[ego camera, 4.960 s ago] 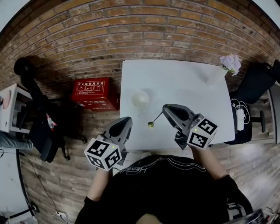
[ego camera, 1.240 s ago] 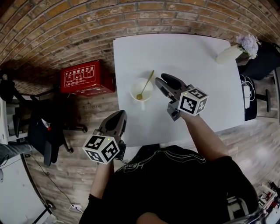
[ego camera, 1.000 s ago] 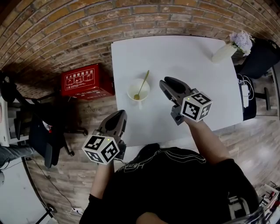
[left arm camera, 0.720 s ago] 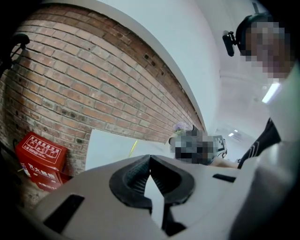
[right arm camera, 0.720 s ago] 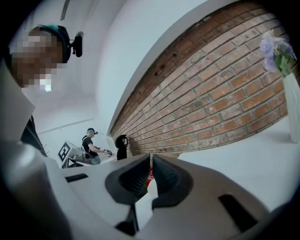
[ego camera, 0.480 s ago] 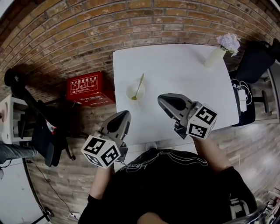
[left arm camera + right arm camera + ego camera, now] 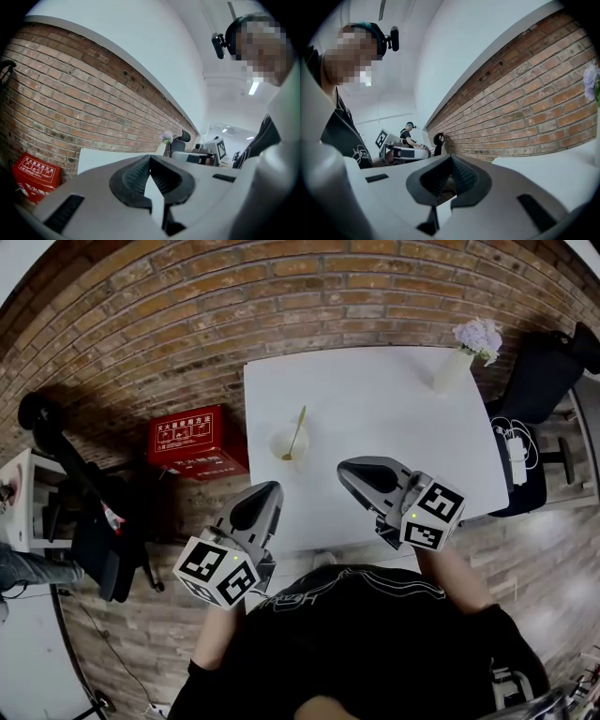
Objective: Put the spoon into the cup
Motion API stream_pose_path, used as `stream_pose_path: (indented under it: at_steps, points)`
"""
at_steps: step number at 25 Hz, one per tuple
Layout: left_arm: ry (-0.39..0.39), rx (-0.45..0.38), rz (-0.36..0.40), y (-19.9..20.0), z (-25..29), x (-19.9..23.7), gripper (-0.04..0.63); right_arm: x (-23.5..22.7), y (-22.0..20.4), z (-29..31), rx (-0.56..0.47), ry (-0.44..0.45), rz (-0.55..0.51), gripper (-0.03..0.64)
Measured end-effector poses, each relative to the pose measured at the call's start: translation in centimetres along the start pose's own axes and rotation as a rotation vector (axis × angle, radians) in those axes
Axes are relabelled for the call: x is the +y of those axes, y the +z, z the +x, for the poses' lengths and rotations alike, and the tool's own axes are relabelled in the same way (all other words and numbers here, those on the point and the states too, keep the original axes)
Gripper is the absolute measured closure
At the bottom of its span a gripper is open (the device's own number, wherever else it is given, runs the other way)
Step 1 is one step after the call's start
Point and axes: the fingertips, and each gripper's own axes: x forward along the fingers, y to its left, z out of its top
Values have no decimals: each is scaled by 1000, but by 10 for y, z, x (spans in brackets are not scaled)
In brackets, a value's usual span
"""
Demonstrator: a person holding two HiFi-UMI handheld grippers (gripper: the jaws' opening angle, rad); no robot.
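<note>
A pale cup (image 7: 287, 445) stands on the white table (image 7: 394, 418) near its left edge, with the gold spoon (image 7: 297, 430) resting in it, handle leaning up and away. My right gripper (image 7: 349, 471) hovers to the cup's right and nearer the person, shut and holding nothing. My left gripper (image 7: 266, 493) hangs off the table's near left corner, also shut and bare. The left gripper view shows its jaws (image 7: 150, 158) closed together above the table (image 7: 101, 158). In the right gripper view the jaws (image 7: 451, 158) meet the same way. Neither of these views shows the cup.
A white vase with lilac flowers (image 7: 461, 358) stands at the table's far right corner. A red box (image 7: 197, 441) sits on the floor left of the table by the brick wall. A dark chair (image 7: 542, 381) is at the right, an office chair (image 7: 89, 521) at the left.
Both grippers have risen and drawn back from the cup toward the person. The right gripper's jaws, open beside the cup before, have shut. The spoon stays in the cup.
</note>
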Motion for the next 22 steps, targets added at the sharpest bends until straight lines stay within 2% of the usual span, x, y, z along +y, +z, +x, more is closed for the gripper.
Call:
stream_pose_path:
  at_steps: [22]
  points:
    - [-4, 16, -1, -10, 7, 15, 591, -4, -15, 19, 21, 10, 18, 620]
